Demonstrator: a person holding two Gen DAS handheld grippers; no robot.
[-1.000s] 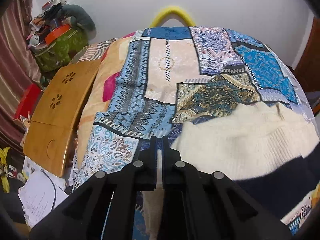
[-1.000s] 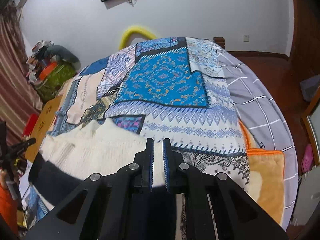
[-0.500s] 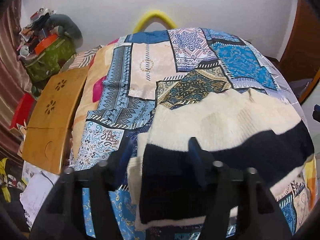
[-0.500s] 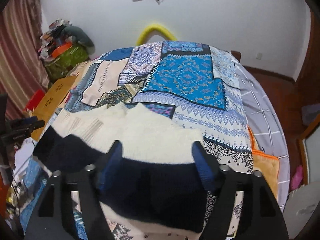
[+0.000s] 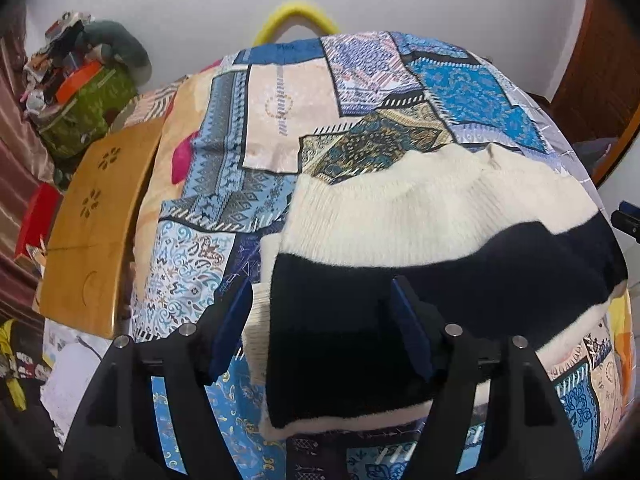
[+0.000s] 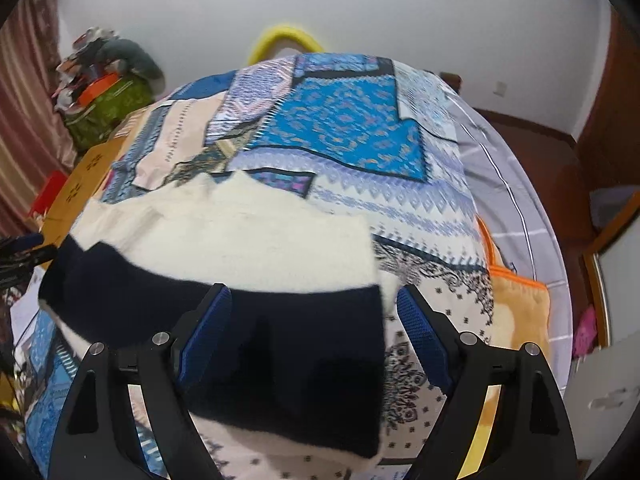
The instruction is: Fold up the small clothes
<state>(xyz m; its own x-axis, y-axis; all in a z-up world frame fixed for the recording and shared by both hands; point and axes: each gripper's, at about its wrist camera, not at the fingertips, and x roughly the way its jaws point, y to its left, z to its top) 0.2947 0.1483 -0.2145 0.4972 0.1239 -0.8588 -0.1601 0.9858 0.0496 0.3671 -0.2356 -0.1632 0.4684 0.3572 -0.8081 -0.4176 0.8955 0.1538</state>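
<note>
cream-navy sweater (image 5: 420,220) folded on bedspread (image 5: 224,184); both grippers' fingers opening, clear of it.

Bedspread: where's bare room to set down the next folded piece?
Free: the patchwork bedspread beyond the cream-and-navy sweater, up to the yellow hoop; also the grey checked strip to its right. Crowded: the near edge under the sweater, and the wooden board and clutter on the left.
</note>
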